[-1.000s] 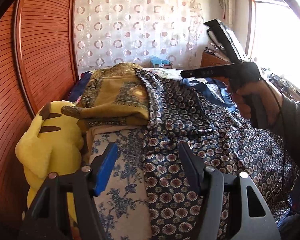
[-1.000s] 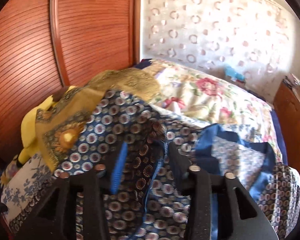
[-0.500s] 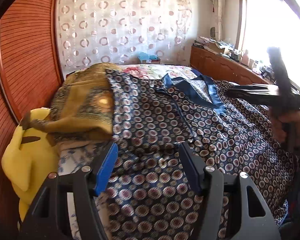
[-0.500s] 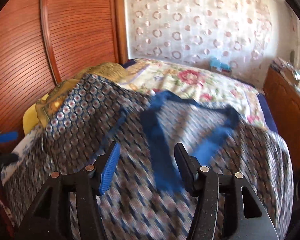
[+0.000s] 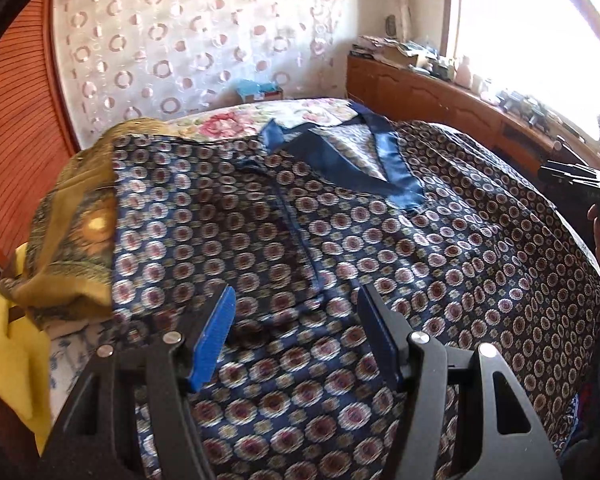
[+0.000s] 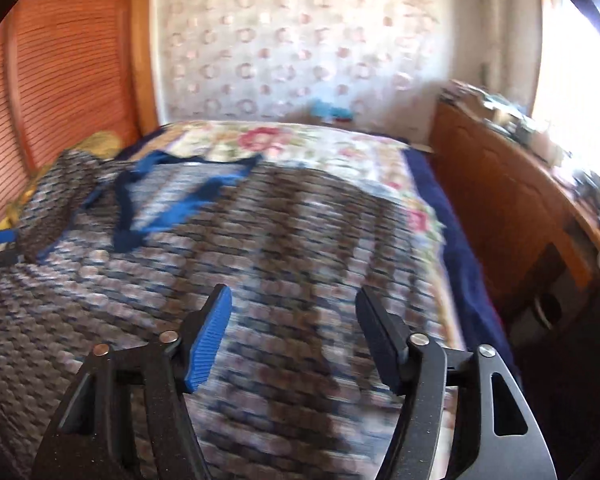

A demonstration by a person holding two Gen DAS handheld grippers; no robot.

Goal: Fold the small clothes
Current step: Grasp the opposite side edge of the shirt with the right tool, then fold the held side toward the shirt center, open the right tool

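Observation:
A dark blue garment (image 5: 400,248) with a round medallion print and a plain blue collar (image 5: 384,168) lies spread flat across the bed. It also shows, motion-blurred, in the right wrist view (image 6: 260,248). My left gripper (image 5: 296,336) is open and empty just above the garment's near part. My right gripper (image 6: 294,332) is open and empty above the garment's right half. The right gripper's body shows at the right edge of the left wrist view (image 5: 580,180).
A folded olive-gold patterned cloth (image 5: 72,240) lies at the garment's left edge, above a yellow plush toy (image 5: 16,368). A floral bedspread (image 6: 300,144) covers the bed. A wooden slatted wardrobe (image 6: 60,80) stands left, a wooden sideboard (image 6: 512,200) with clutter right.
The right gripper let go of the garment near the collar, opened and pulled back to the right. The garment now lies flatter. The left view swung right.

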